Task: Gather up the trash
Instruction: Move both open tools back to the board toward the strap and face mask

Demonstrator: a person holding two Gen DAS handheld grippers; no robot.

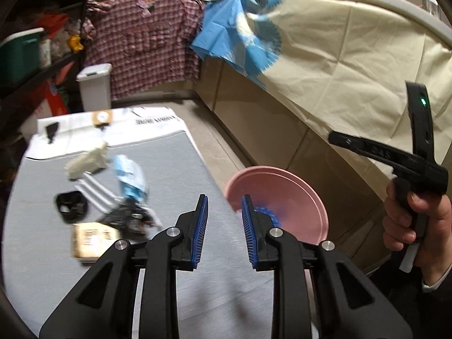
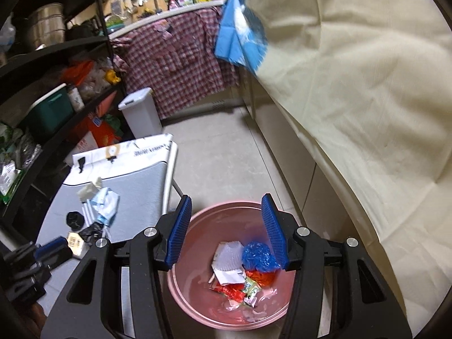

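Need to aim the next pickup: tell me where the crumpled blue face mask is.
The crumpled blue face mask lies on the grey table, left in both views, between the cream paper wad and the black wrapper, left of the pink bin.

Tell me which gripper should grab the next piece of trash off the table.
Left. The left gripper is open above the table near the trash pile, while the right gripper hangs open over the pink bin.

We hold our left gripper (image 1: pixel 224 209) with its blue pads spread and nothing between them; our right gripper (image 2: pixel 226 214) likewise gapes empty.
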